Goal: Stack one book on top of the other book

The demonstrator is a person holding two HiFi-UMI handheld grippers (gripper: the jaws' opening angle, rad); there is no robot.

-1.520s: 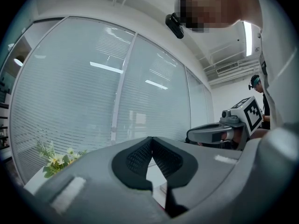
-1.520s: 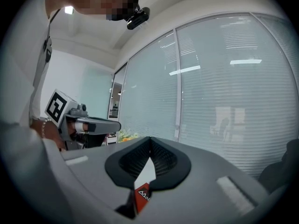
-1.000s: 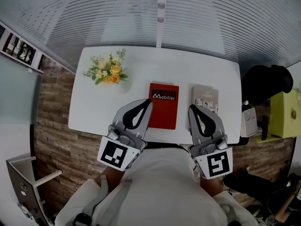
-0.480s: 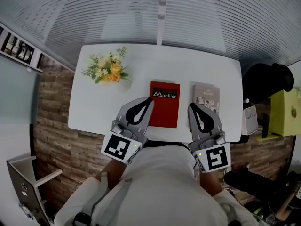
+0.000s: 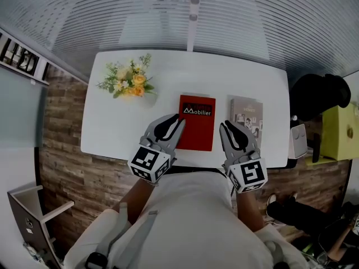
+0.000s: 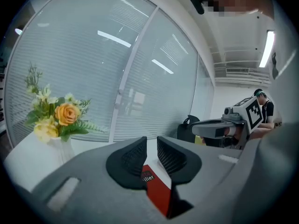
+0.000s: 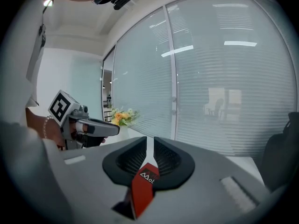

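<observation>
- Gripping nothing with left tongs [image 5: 176, 118] or right tongs [image 5: 225, 125]: just been opening, narrow gap, empty.
- Lying flat on counter [image 5: 112, 128]: red book [image 5: 197, 130], grey book [image 5: 247, 111] beside.
- Probably best: open wider, pinch near edge squarely.

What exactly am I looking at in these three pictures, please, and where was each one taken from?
No robot here: a person holds a claw in each hand. The head picture comes from a camera on the person's head, looking steeply down at the left claw and right claw. The other two come from cameras riding on each claw, looking along its jaws. On the white table lie a red book and a grey book, apart, plus flowers. Both claws' jaws have just been opening and stand slightly apart; nothing is between them, the red book only shows beyond the gap. Nothing is held.
</observation>
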